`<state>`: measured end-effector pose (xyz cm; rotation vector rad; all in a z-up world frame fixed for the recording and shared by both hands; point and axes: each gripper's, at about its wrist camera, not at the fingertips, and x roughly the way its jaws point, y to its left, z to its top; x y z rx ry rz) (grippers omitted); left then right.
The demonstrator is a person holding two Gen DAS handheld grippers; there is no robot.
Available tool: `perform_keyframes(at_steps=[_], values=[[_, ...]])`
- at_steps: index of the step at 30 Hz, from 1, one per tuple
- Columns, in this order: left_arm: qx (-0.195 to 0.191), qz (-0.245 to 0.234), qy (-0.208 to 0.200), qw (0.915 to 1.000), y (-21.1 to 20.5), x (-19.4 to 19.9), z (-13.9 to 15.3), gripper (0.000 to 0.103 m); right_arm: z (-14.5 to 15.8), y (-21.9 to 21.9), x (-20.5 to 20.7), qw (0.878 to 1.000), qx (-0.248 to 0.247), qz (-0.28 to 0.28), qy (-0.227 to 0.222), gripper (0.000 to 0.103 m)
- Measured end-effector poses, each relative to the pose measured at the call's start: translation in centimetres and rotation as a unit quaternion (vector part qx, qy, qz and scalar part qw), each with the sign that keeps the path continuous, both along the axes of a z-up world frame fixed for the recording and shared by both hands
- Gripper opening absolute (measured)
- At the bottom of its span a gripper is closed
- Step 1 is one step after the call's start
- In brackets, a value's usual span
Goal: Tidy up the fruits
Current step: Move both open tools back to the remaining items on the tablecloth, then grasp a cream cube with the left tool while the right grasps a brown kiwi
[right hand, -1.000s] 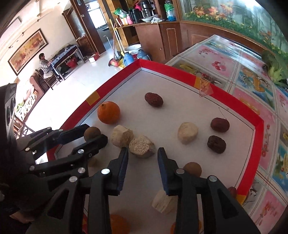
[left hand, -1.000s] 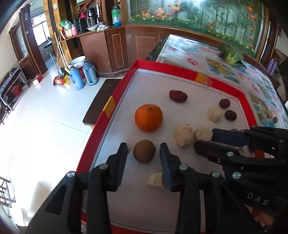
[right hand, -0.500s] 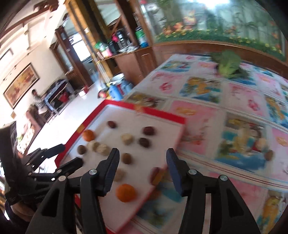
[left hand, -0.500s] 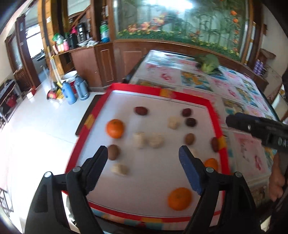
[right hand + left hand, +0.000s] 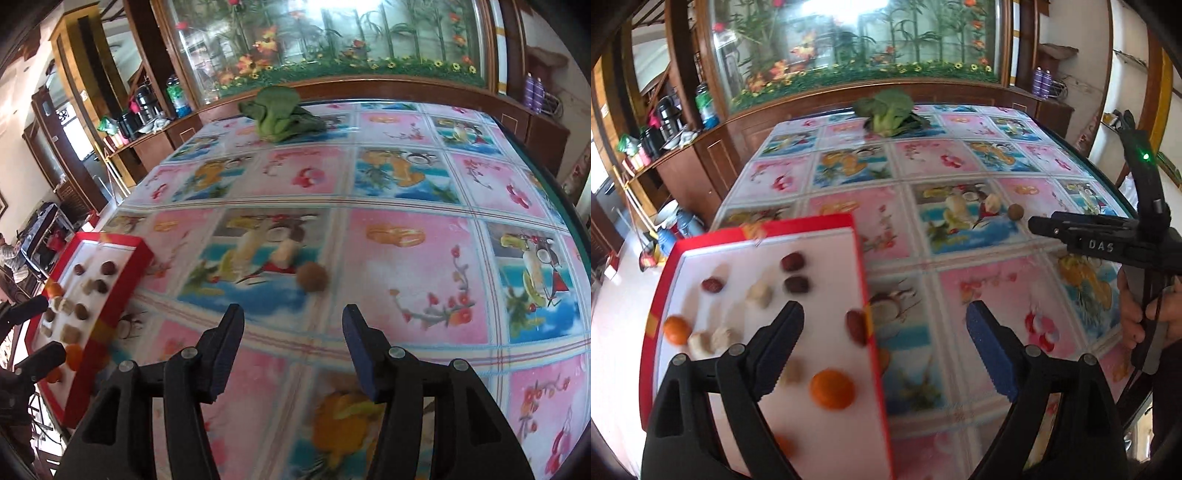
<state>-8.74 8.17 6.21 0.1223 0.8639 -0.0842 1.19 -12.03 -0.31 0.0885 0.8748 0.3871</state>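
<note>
The right gripper (image 5: 291, 347) hung wide apart and empty over the patterned tablecloth (image 5: 406, 258), and the one relation that mattered lay straight ahead of it: a small round brown fruit (image 5: 312, 277) sat alone on the cloth just beyond the fingertips, slightly left of the centre line between them. Being near-spherical, it showed no long axis to align with, so the jaws could probably have closed on it from any heading.

The left gripper (image 5: 886, 339) was also spread wide and held nothing. In its view the same brown fruit (image 5: 1015, 212) lay far off to the upper right, well apart from its fingers, past the nose of the right-hand tool. By that reckoning the right hand was clearly the nearer one for this stray piece.

Relative to the brown fruit, the red-rimmed tray (image 5: 142, 258) stood to the left, well apart, at the table's left edge. It carried the rest of the produce: oranges (image 5: 832, 389), dark red dates (image 5: 793, 261) and pale lumps (image 5: 760, 295), blurred in both views. One date (image 5: 855, 326) lay against the tray's right rim, nearest the left gripper.

Beyond the brown fruit, at the far side of the table, lay a leafy green vegetable (image 5: 280, 114), with an aquarium (image 5: 332, 40) behind it.
</note>
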Motion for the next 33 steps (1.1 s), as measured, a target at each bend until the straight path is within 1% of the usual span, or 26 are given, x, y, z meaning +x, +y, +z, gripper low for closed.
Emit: perform_keyframes(at_steps=[3, 6, 8, 11, 12, 13, 14, 16, 18, 21, 24, 26, 27, 28, 30, 32, 33], values=[[0.003, -0.006, -0.001, 1.0000, -1.1, 2.1, 0.0, 0.090, -0.2, 0.4, 1.2, 1.000, -0.006, 0.005, 0.001, 0.055], [0.008, -0.008, -0.003, 0.9999, -1.9, 4.2, -0.2, 0.090, -0.5, 1.2, 2.1, 0.999, -0.032, 0.001, -0.008, 0.052], [0.008, -0.008, 0.001, 0.9999, -2.2, 5.3, -0.4, 0.090, -1.0, 1.4, 3.1, 0.999, -0.041, -0.005, 0.000, 0.038], [0.013, -0.007, 0.002, 0.9999, -2.7, 6.4, -0.6, 0.090, -2.0, 1.1, 4.3, 0.999, -0.041, -0.017, 0.021, 0.035], [0.014, -0.009, 0.003, 0.9999, -2.8, 6.7, -0.7, 0.090, -2.1, 0.9, 4.3, 0.999, -0.036, -0.015, 0.019, 0.034], [0.014, -0.011, 0.004, 0.9998, -3.1, 7.0, -0.8, 0.090, -2.1, 0.9, 4.2, 0.999, -0.039, -0.012, 0.013, 0.027], [0.015, -0.014, 0.004, 0.9998, -3.4, 7.4, -0.9, 0.090, -2.2, 0.9, 4.1, 0.999, -0.046, -0.008, 0.013, 0.021], [0.020, -0.022, 0.004, 0.9996, -4.3, 8.0, -1.1, 0.090, -2.2, 0.5, 3.9, 0.999, -0.046, -0.008, 0.011, 0.021], [0.022, -0.034, 0.005, 0.9992, -5.4, 8.5, -1.4, 0.090, -2.1, -0.5, 4.1, 0.999, -0.042, -0.017, 0.019, 0.021], [0.025, -0.051, 0.006, 0.9984, -7.5, 9.9, -1.9, 0.090, -2.0, -2.9, 5.0, 0.998, -0.011, -0.042, 0.045, 0.022], [0.033, -0.065, 0.003, 0.9973, -9.6, 11.4, -2.7, 0.090, -2.0, -5.7, 5.7, 0.995, 0.009, -0.077, 0.064, 0.022], [0.041, -0.072, 0.010, 0.9965, -11.0, 12.6, -3.6, 0.090, -2.1, -7.2, 6.0, 0.993, 0.029, -0.089, 0.075, 0.022], [0.046, -0.074, 0.014, 0.9961, -11.5, 13.1, -3.9, 0.087, -2.1, -7.6, 6.0, 0.992, 0.041, -0.092, 0.081, 0.022], [0.050, -0.077, 0.018, 0.9956, -12.0, 13.5, -4.3, 0.079, -2.1, -7.7, 6.0, 0.991, 0.046, -0.093, 0.084, 0.022], [0.052, -0.083, 0.032, 0.9947, -12.8, 14.4, -5.1, 0.069, -2.0, -7.6, 5.9, 0.991, 0.040, -0.094, 0.083, 0.022], [0.048, -0.082, 0.044, 0.9945, -13.2, 15.0, -5.8, 0.067, -1.9, -7.3, 5.7, 0.992, 0.035, -0.094, 0.082, 0.022], [0.048, -0.081, 0.047, 0.9944, -13.3, 15.2, -6.1, 0.062, -1.9, -7.3, 5.8, 0.991, 0.037, -0.095, 0.083, 0.022]])
